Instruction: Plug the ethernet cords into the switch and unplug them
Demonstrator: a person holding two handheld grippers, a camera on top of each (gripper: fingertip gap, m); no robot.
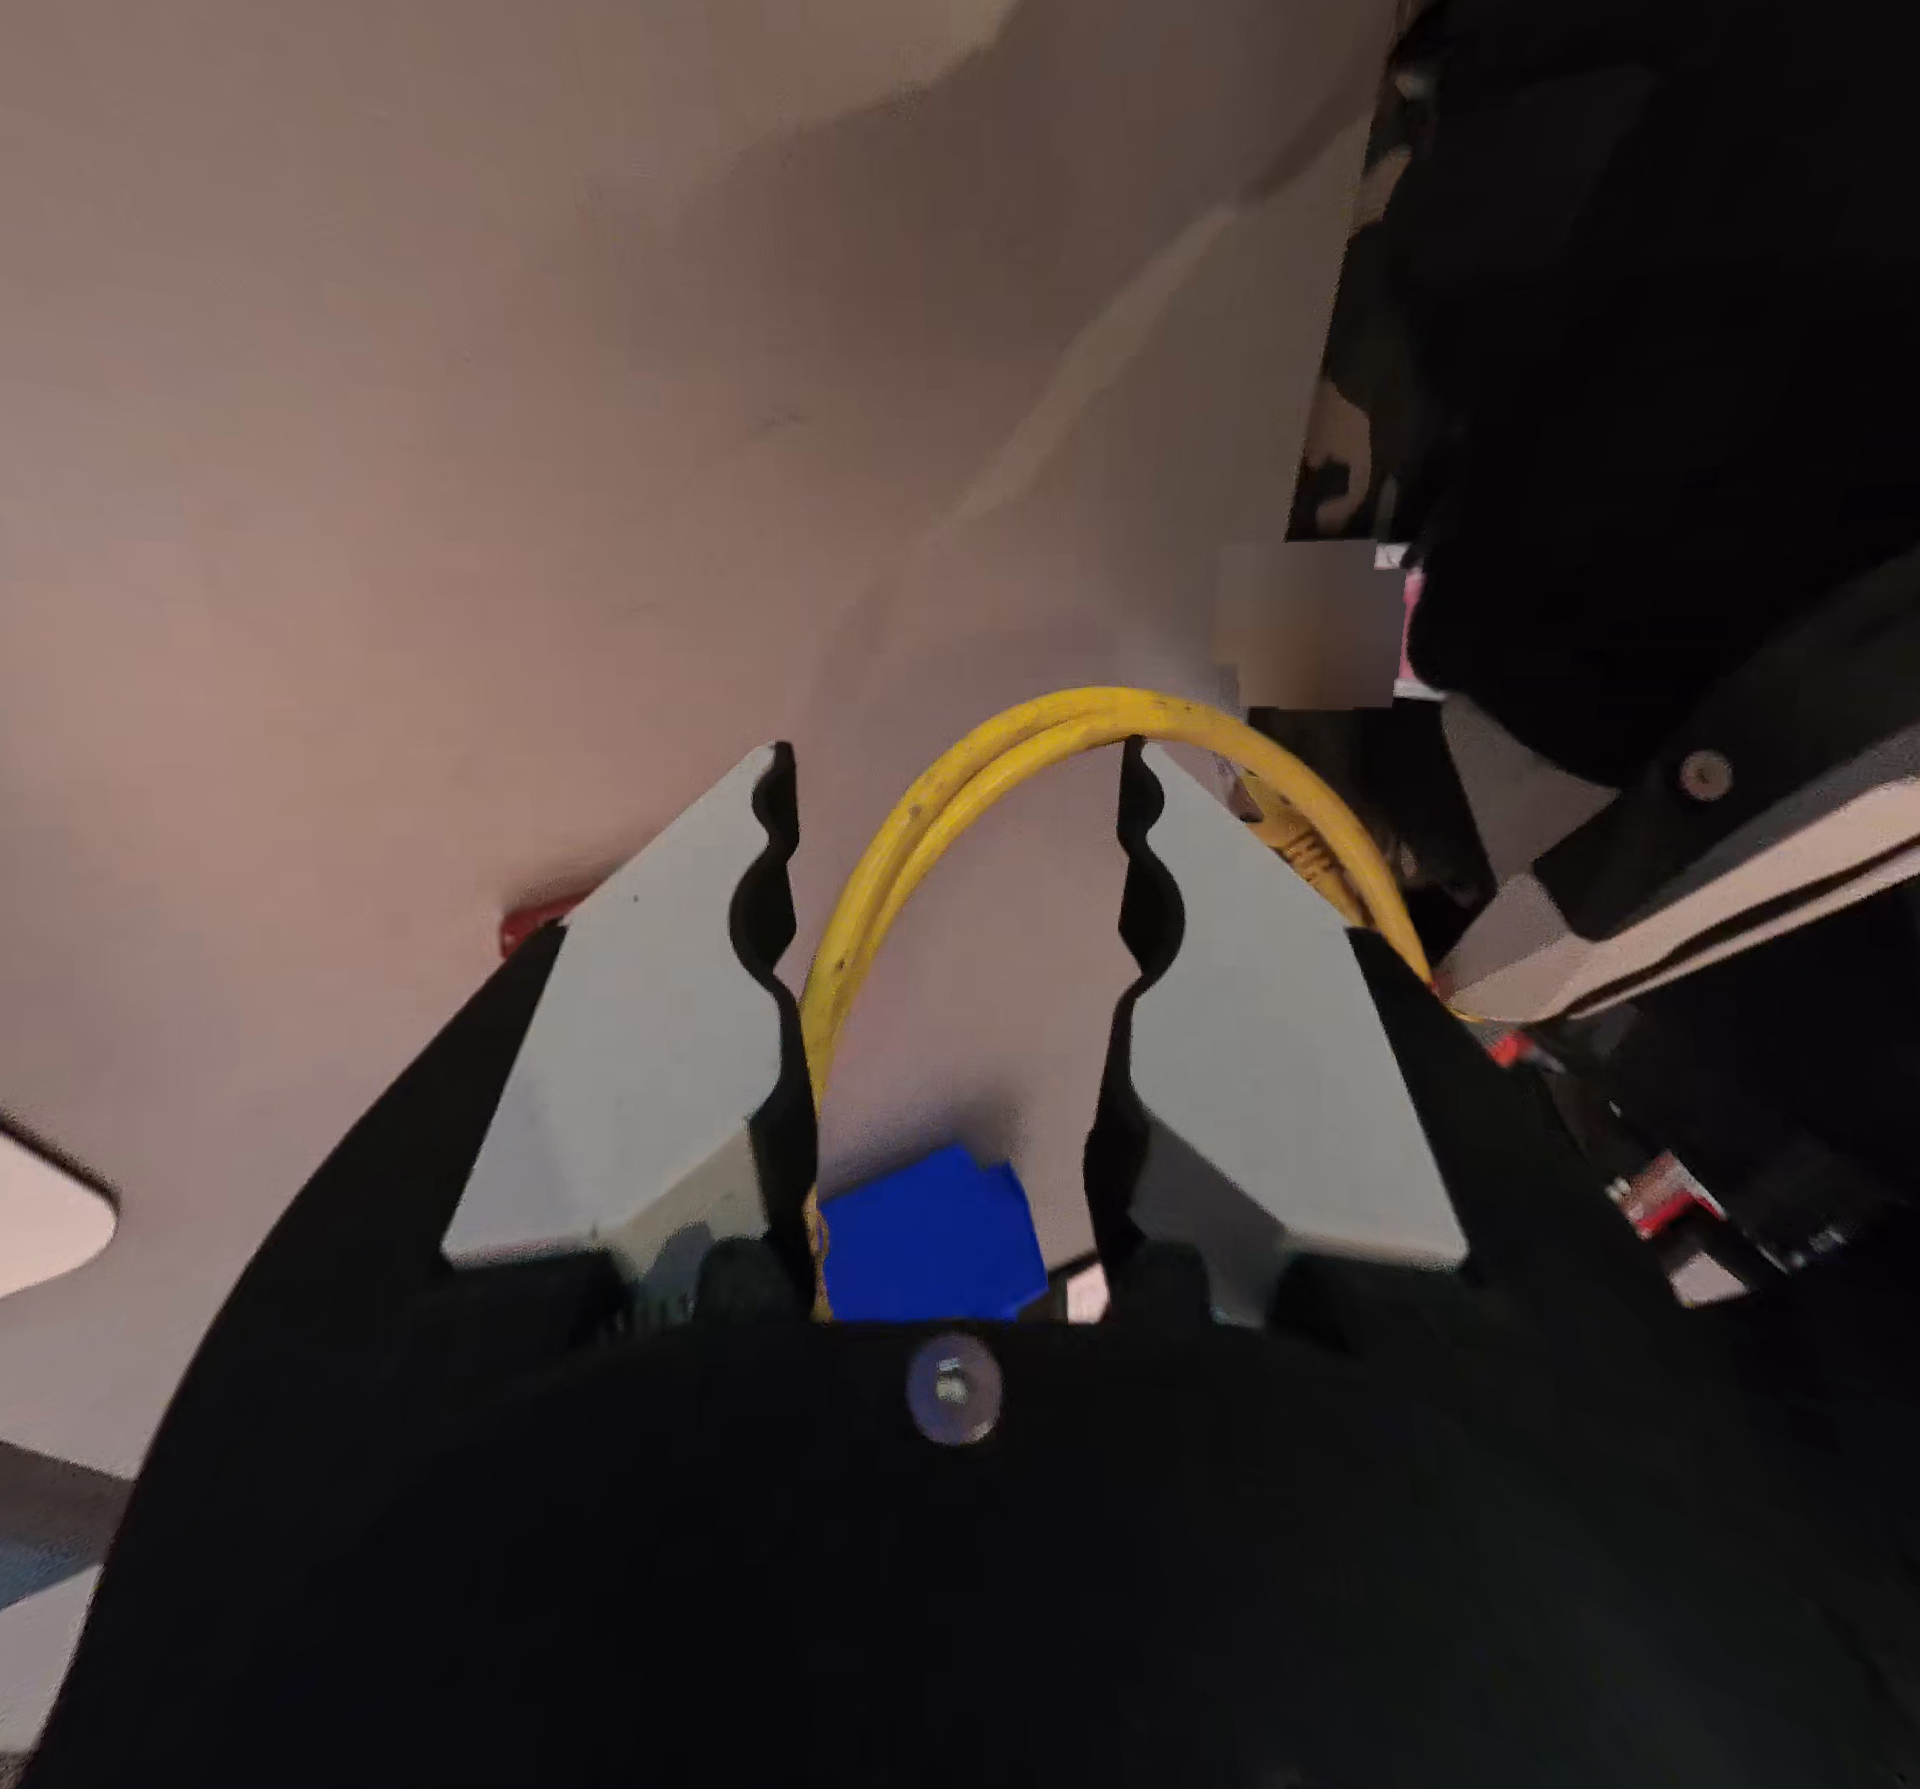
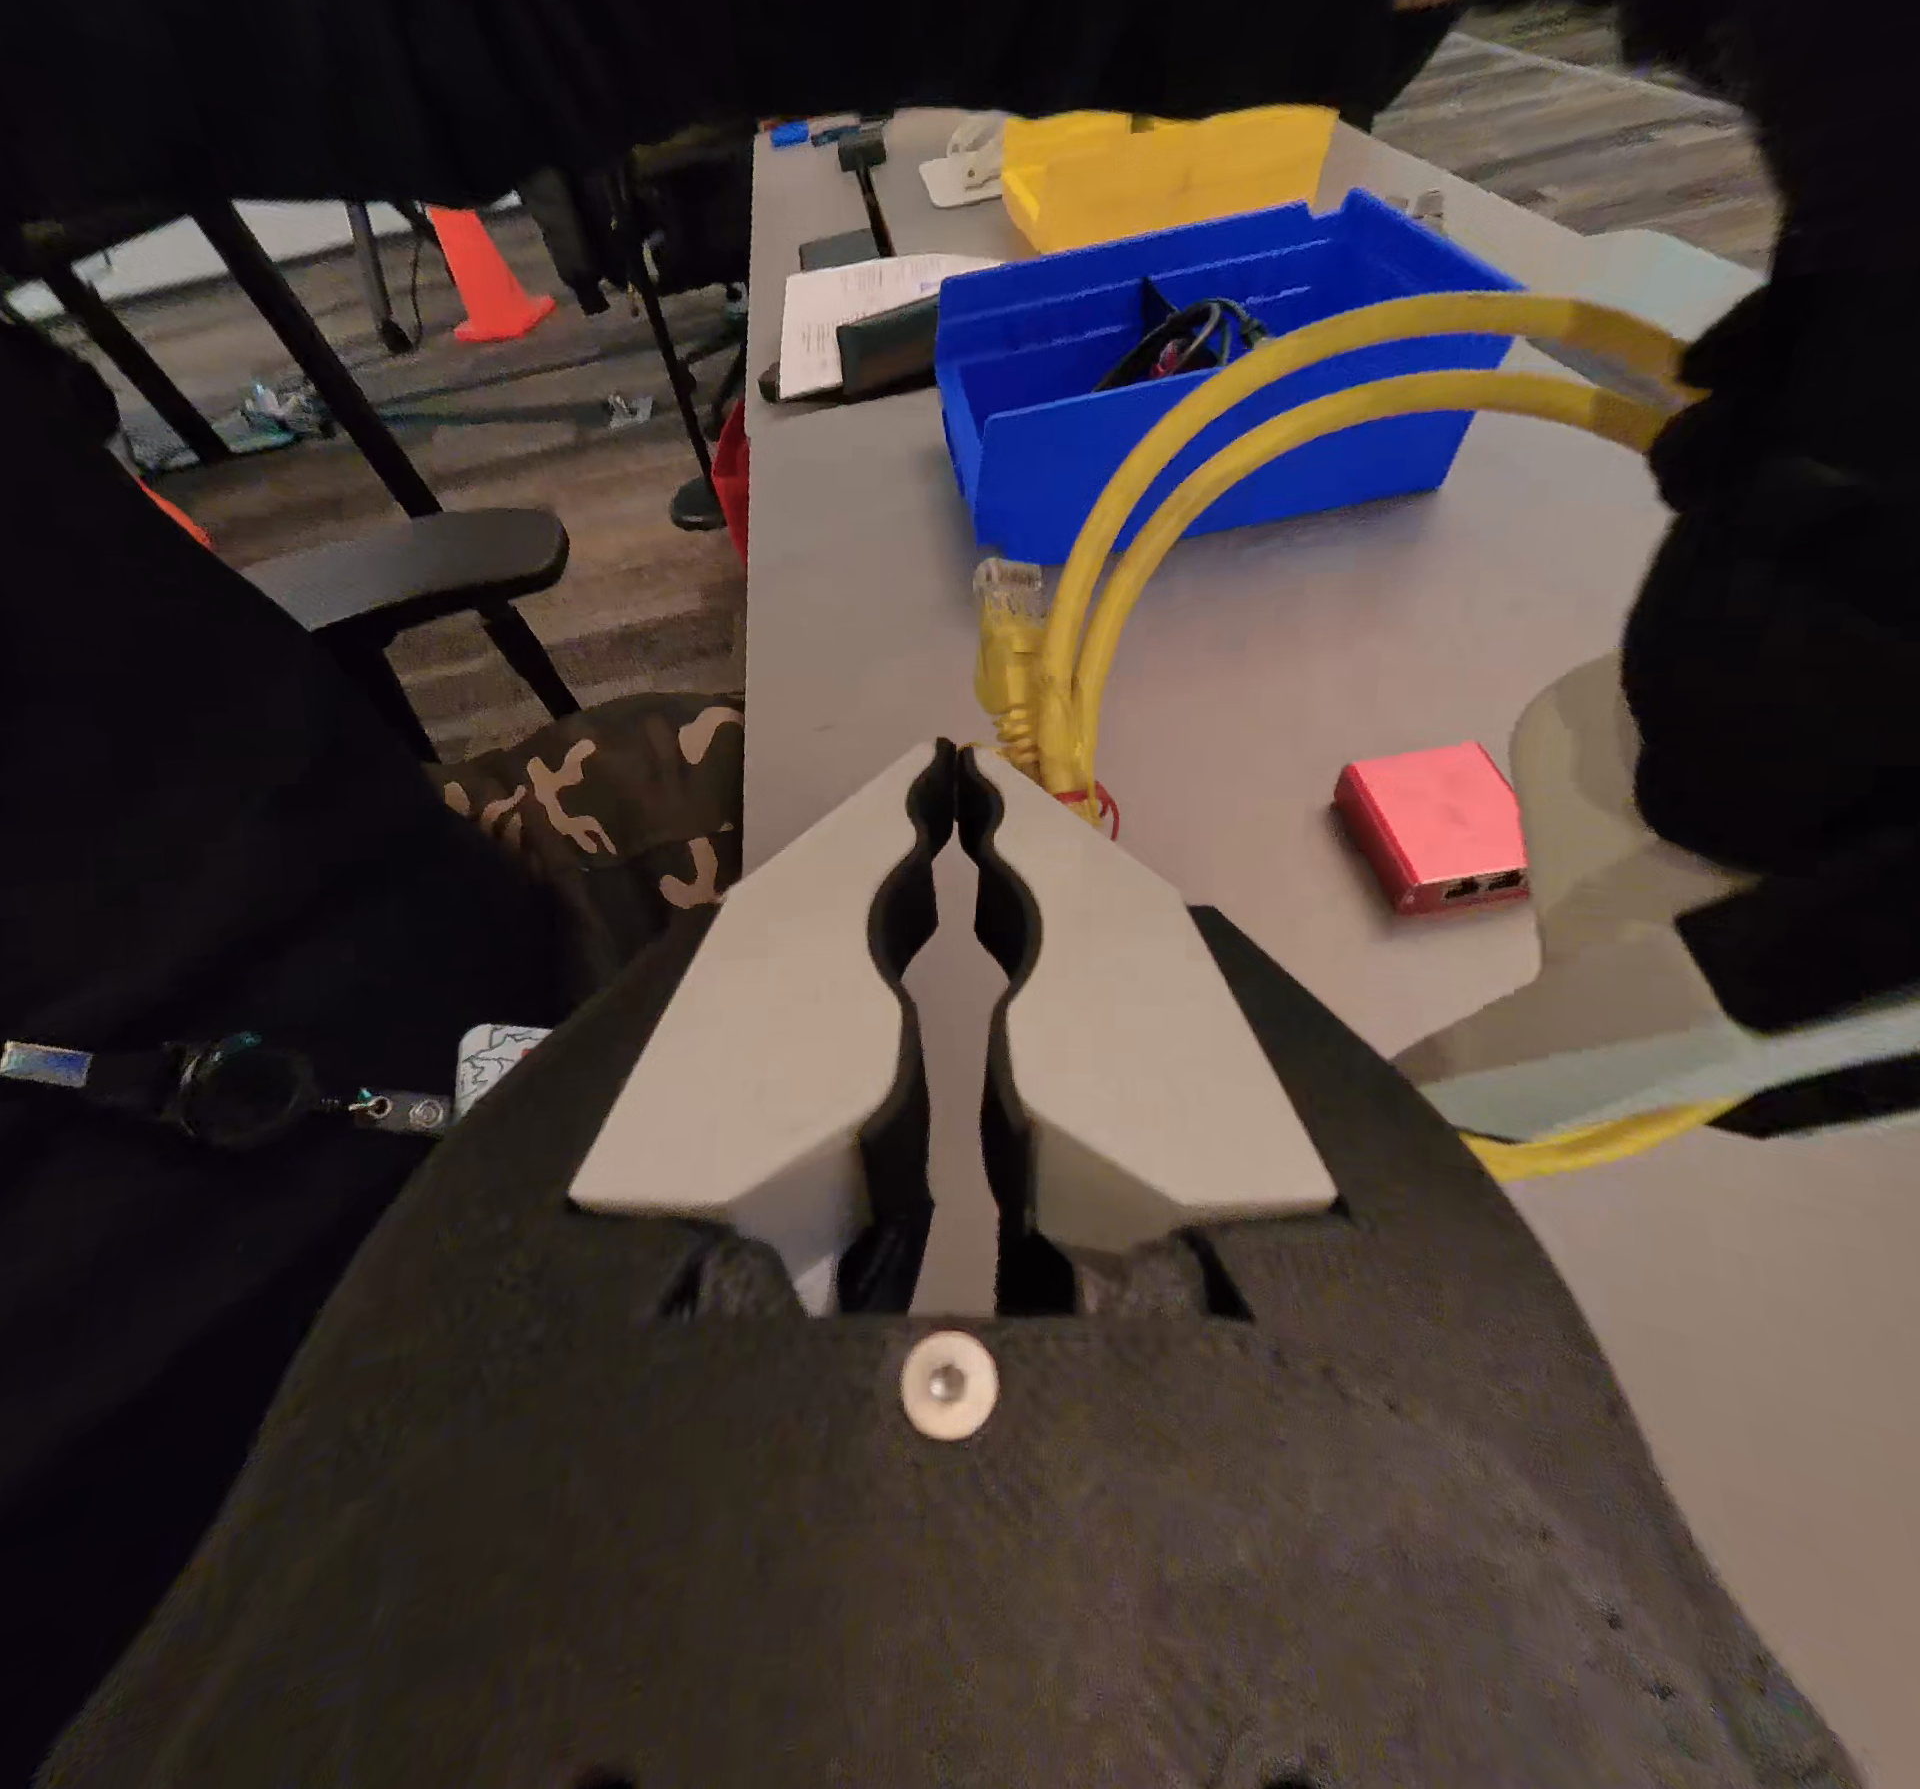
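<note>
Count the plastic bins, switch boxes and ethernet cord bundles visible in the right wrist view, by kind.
Plastic bins: 2, the yellow plastic bin and the blue plastic bin
Small red metal switch box: 1
Looped yellow ethernet cord bundle: 1
Total: 4

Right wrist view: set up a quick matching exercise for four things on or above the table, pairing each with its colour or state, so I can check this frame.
Things:
1. switch
2. near bin
3. far bin
4. ethernet cord

States:
A. yellow, empty as far as visible, at the table's far end
B. yellow, doubled into a loop, raised above the table
C. small red box, ports empty, lying on the grey table
D. blue, holding dark cables

Pairs: 1-C, 2-D, 3-A, 4-B
</note>
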